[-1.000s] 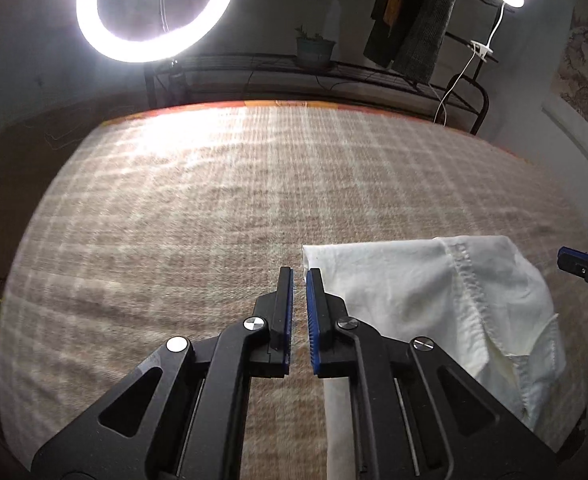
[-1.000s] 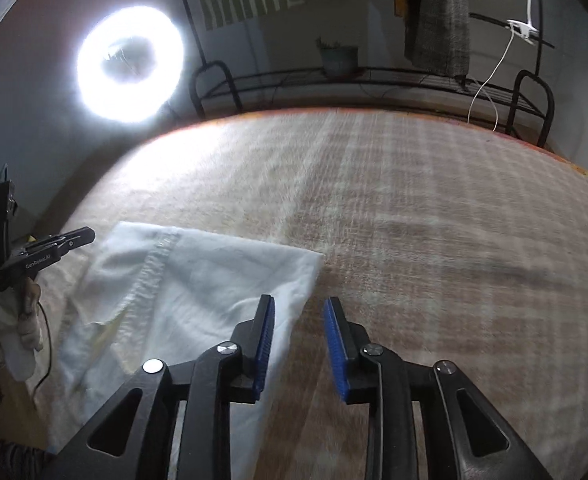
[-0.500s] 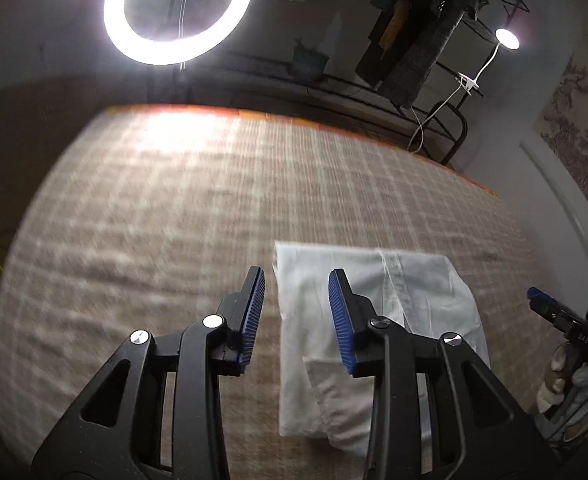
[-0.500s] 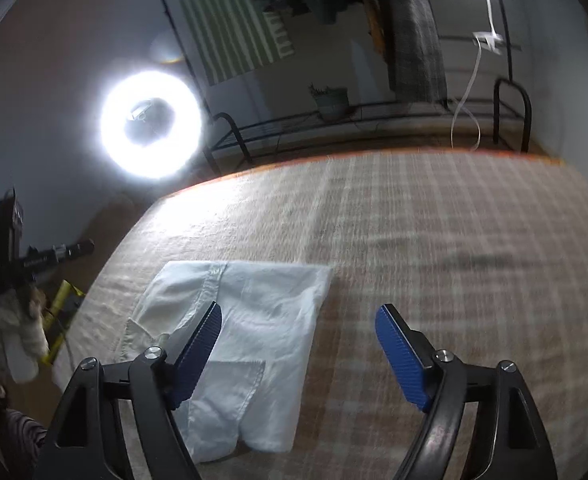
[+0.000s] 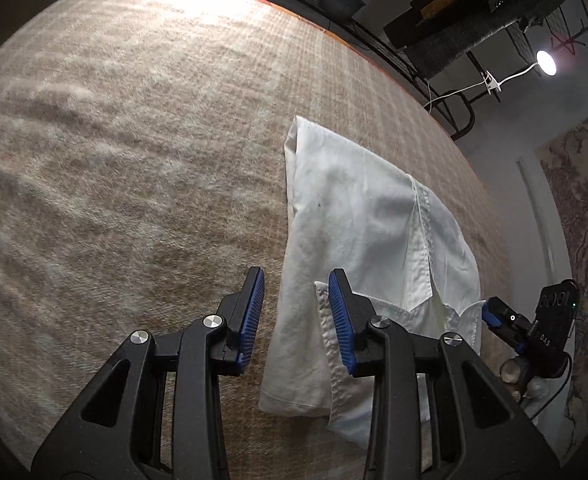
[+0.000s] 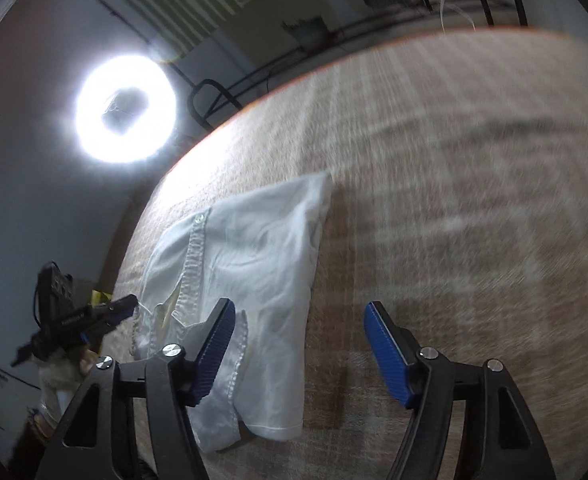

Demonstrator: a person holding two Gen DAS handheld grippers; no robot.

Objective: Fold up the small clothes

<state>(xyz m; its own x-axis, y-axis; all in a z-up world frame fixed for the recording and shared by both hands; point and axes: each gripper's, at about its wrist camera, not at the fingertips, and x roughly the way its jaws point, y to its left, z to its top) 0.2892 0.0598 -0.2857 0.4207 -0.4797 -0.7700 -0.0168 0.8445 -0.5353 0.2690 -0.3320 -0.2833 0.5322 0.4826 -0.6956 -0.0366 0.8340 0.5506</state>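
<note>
- The plaid blanket (image 5: 134,160) is the biggest thing here. It's a tan checked cover over the whole flat surface, with an orange edge along the far side. In the right wrist view it's pretty motion-blurred.
- The white shirt (image 5: 358,216) is lying flat on the blanket, folded into a long strip that runs near to far. Its button placket (image 6: 193,256) shows on top, and the shirt is a bit rumpled at the near end.
- The left gripper (image 5: 296,320) is hanging above the near left edge of the shirt. Its blue pads are a moderate way apart and there's nothing between them.
- The right gripper (image 6: 298,354) is spread wide with nothing in it. It's above the shirt's near right edge, one pad over the cloth and the other over bare blanket.
- The ring light (image 6: 125,109) is glowing off the far left side of the blanket.
- A small clip lamp (image 5: 546,63) is lit at the far right, next to a dark metal rack (image 5: 446,80).
</note>
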